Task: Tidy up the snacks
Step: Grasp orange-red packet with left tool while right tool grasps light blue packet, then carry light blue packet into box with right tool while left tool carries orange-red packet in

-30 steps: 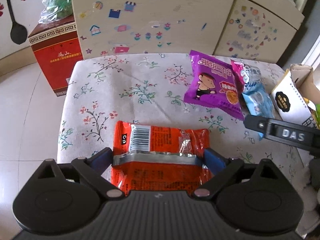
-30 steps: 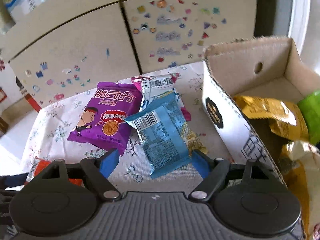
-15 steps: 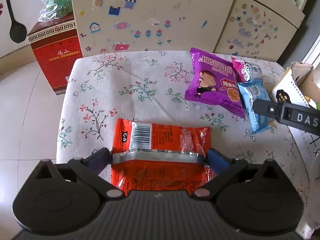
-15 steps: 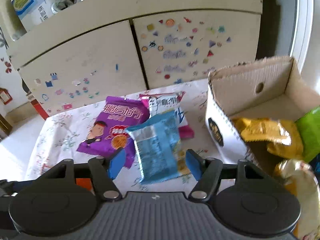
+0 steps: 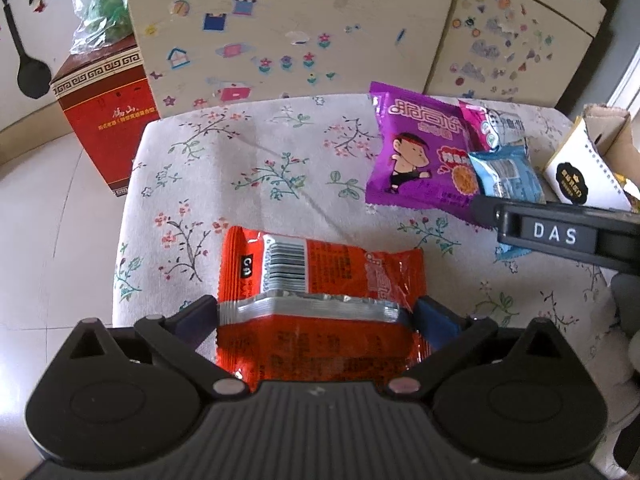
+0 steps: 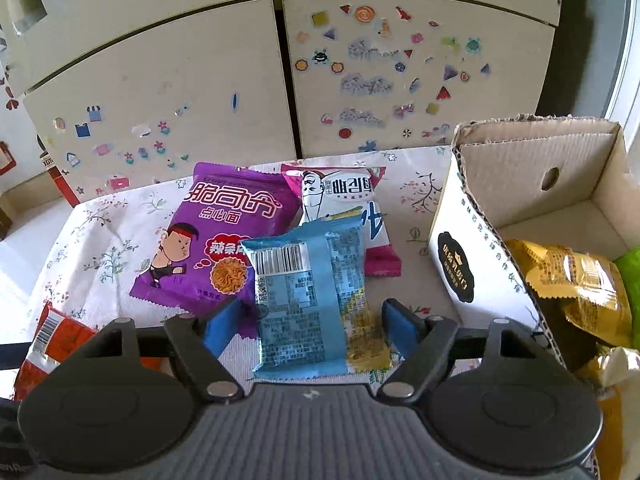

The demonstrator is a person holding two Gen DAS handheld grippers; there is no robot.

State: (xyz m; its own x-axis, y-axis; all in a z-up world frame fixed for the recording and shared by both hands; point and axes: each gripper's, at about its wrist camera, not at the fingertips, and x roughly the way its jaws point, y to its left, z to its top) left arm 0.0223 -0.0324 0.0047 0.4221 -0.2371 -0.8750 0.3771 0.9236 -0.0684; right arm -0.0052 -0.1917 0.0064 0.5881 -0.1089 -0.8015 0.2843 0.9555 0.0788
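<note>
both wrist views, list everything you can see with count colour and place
orange snack packet: 1, orange-red with silver seam, near edge of table, between the left fingers
purple snack packet: 1, purple, mid table
white and pink packet: 1, beside the purple one, partly under the blue
blue snack packet: 1, blue, overlapping both, between the right fingers
cardboard box: 1, brown with a white side, right of the table
packets in the box: gold and green, count unclear
table: 1, floral cloth
cabinet: 1, cream, stickered, behind the table
red box: 1, on the floor
left gripper: black, blue pads, open wide
right gripper: black, blue pads, jaws opening
</note>
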